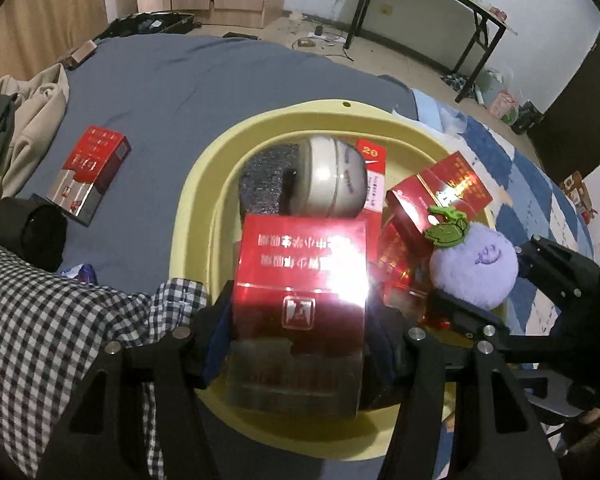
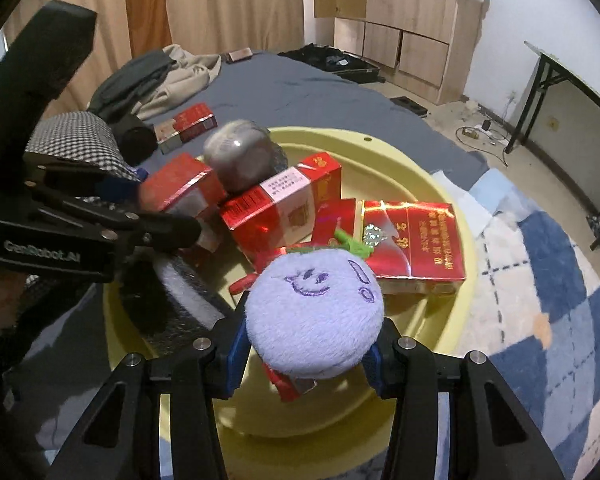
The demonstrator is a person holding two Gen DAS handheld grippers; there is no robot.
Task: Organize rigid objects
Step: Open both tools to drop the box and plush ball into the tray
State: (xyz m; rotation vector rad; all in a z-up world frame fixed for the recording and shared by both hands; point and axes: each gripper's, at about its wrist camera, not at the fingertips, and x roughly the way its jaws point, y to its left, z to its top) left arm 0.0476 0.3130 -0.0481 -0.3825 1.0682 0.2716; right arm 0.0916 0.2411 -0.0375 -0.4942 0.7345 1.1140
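Note:
My left gripper (image 1: pixel 300 340) is shut on a red box (image 1: pixel 300 276) and holds it over the near side of the yellow basin (image 1: pixel 204 184). My right gripper (image 2: pixel 306 354) is shut on a purple plush ball (image 2: pixel 314 312) with a green leaf, held over the basin (image 2: pixel 432 184); the ball also shows in the left wrist view (image 1: pixel 474 266). In the basin lie several red boxes (image 2: pixel 412 244), a round grey-white jar (image 1: pixel 332 178) and a dark foam pad (image 1: pixel 264 178). The left gripper also appears in the right wrist view (image 2: pixel 168 216), holding its box (image 2: pixel 180 188).
Another red box (image 1: pixel 90 168) lies on the blue-grey bed sheet (image 1: pixel 172 88), left of the basin. Beige and dark clothes (image 1: pixel 28 120) are piled at the far left. A checked cloth (image 1: pixel 40 312) lies near left. A blue checked blanket (image 2: pixel 560 300) is to the right.

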